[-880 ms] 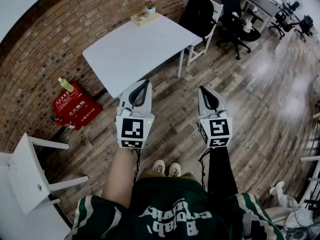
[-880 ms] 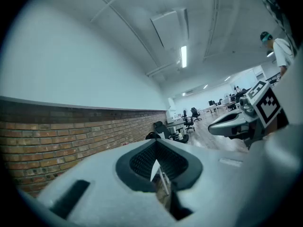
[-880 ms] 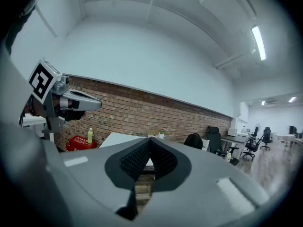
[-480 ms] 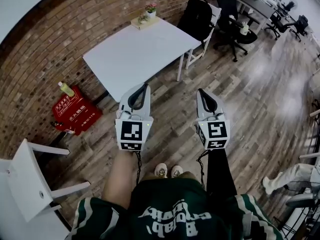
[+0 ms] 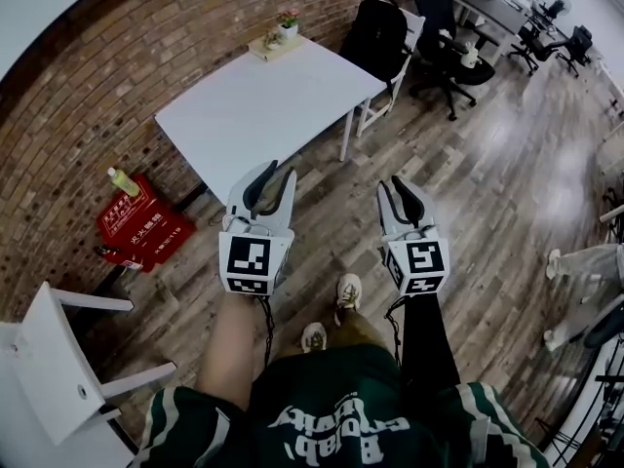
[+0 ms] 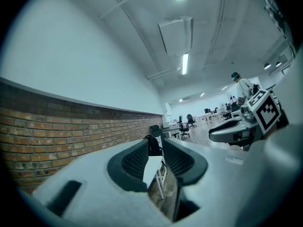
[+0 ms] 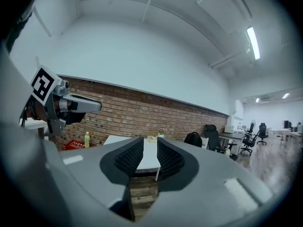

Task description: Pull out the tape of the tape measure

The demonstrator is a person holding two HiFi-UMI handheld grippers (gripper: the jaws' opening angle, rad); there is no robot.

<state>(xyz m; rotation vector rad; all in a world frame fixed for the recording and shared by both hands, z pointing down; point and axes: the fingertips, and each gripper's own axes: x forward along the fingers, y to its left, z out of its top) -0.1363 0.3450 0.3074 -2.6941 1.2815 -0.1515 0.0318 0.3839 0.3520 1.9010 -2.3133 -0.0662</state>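
Note:
No tape measure shows in any view. I stand on a wooden floor and hold both grippers at waist height, pointed toward a white table [image 5: 263, 105]. My left gripper [image 5: 276, 175] has its jaws apart with nothing between them; in the left gripper view [image 6: 154, 151] the table's edge and legs show through the gap. To its right, my right gripper [image 5: 401, 189] is also open and empty, and through its jaws [image 7: 150, 152] I see the table [image 7: 150, 157] ahead. The two grippers are side by side, well short of the table.
A small potted plant [image 5: 287, 19] on a wooden board [image 5: 271, 45] sits at the table's far end. A black backpack [image 5: 376, 29] rests on a white chair beside the table. There is a red box [image 5: 136, 230] with a bottle [image 5: 121, 181] at the brick wall, a white chair [image 5: 54, 344] near left, and a person's legs [image 5: 583, 263] at the right.
One of my feet has stepped forward toward the table. Both grippers have stayed level and open. The person at the right edge has walked further along.

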